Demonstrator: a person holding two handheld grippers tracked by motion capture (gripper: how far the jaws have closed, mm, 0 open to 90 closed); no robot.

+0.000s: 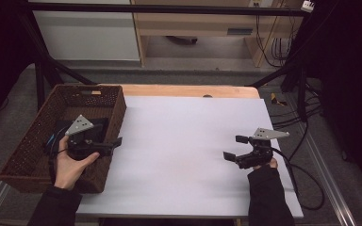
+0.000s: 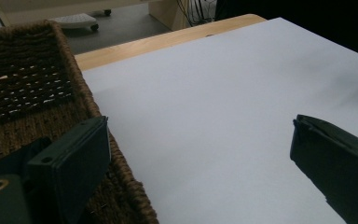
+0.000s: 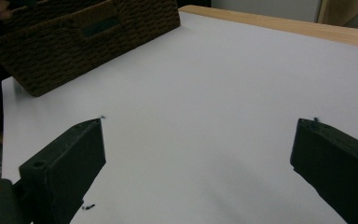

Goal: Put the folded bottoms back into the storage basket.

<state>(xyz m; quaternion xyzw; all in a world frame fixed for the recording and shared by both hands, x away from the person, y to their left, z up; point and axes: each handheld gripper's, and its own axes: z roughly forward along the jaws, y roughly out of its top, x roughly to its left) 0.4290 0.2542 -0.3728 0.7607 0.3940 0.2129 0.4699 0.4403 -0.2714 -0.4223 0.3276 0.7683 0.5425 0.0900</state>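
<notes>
The left gripper (image 1: 104, 144), fingers spread wide and empty, hovers at the right rim of the wicker basket (image 1: 30, 141); the right gripper (image 1: 233, 148), also open, sits well right of it on the white table (image 1: 179, 141).

Basket (image 1: 37, 141) contents dark, partly hidden

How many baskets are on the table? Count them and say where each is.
1. A brown woven basket stands at the table's left edge, partly on the white sheet. The left gripper is open at its right wall; the right gripper is open far from it.
</notes>
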